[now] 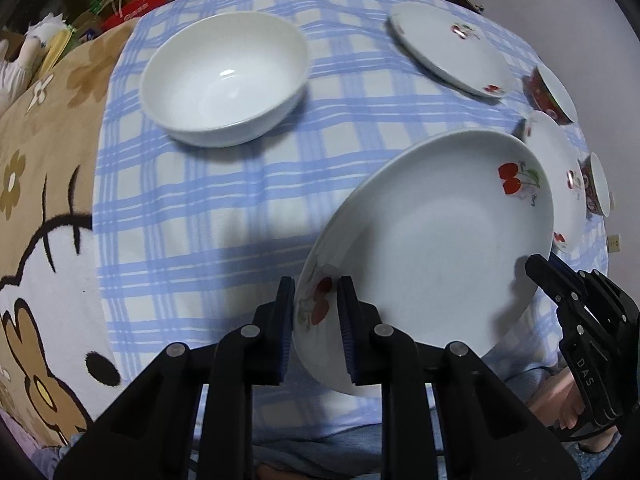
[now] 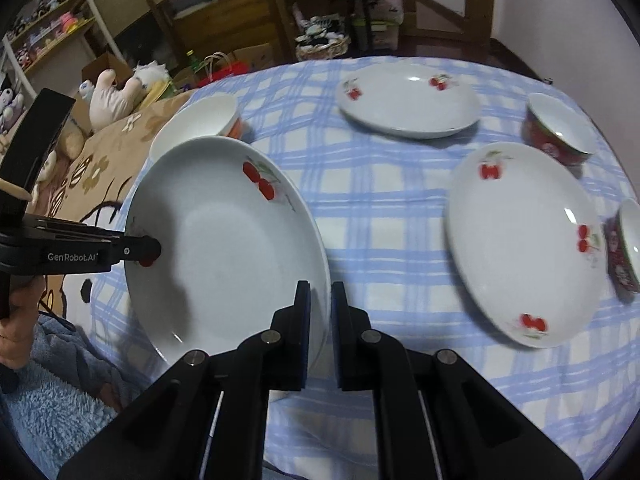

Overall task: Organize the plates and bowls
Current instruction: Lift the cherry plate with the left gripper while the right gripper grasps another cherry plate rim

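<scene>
Cherry-print plate (image 1: 432, 248) hangs tilted above the checked-cloth desk (image 1: 208, 208), its opposite rims pinched by left gripper (image 1: 316, 320) and right gripper (image 2: 320, 336) fingers. Glazed, stiff and probably slippery, it looks breakable; rim holds suit it.

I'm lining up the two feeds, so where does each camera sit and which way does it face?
Left wrist view: sits on the left gripper, looking steeply down at the checked tablecloth; its jaws clamp the held plate by the rim; the right gripper shows at the right.
Right wrist view: sits on the right gripper, looking down and across the table toward shelves; its jaws clamp the same plate; the left gripper and a hand show at the left.
Shared: held plate, white bowl, two cherry plates, tablecloth.
</scene>
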